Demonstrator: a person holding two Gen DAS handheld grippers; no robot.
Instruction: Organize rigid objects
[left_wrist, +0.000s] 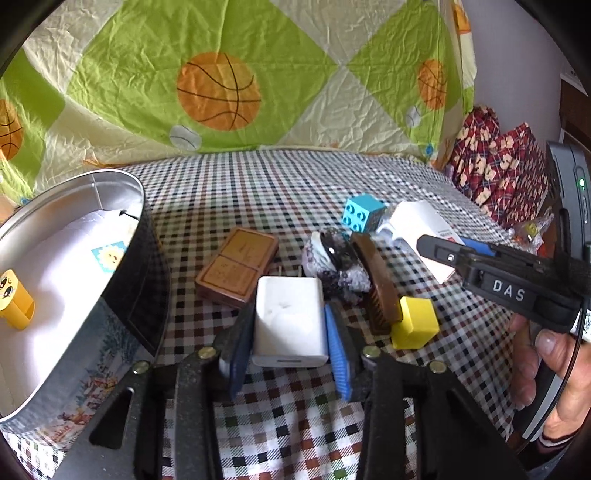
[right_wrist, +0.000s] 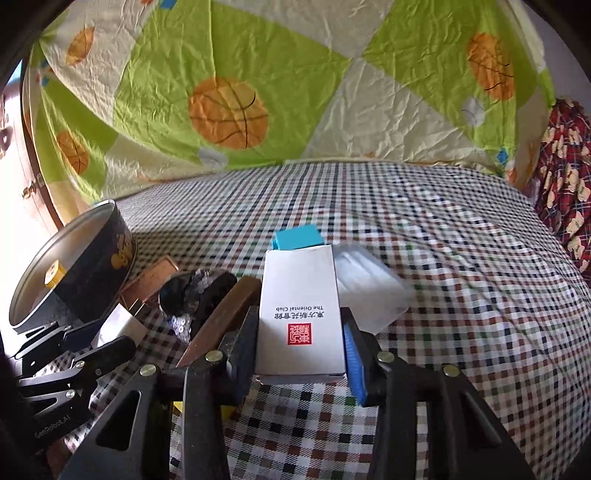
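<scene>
Left gripper (left_wrist: 290, 325) pinching a white USB charger (left_wrist: 290, 319) between its blue pads, on the checked tablecloth (left_wrist: 280, 413) just beside the round tin (left_wrist: 122, 295). Right gripper (right_wrist: 301, 339) clamped on a white carton (right_wrist: 301, 314) printed "The Oriental Club". Nearby lie a yellow cube (left_wrist: 413, 323), a wooden comb (left_wrist: 375, 284) and a blue toy brick (left_wrist: 362, 212).

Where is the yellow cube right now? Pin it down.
In the left wrist view, the yellow plastic cube sits on the checkered cloth, right of the white charger block in the left gripper, against the brown wooden comb.
</scene>
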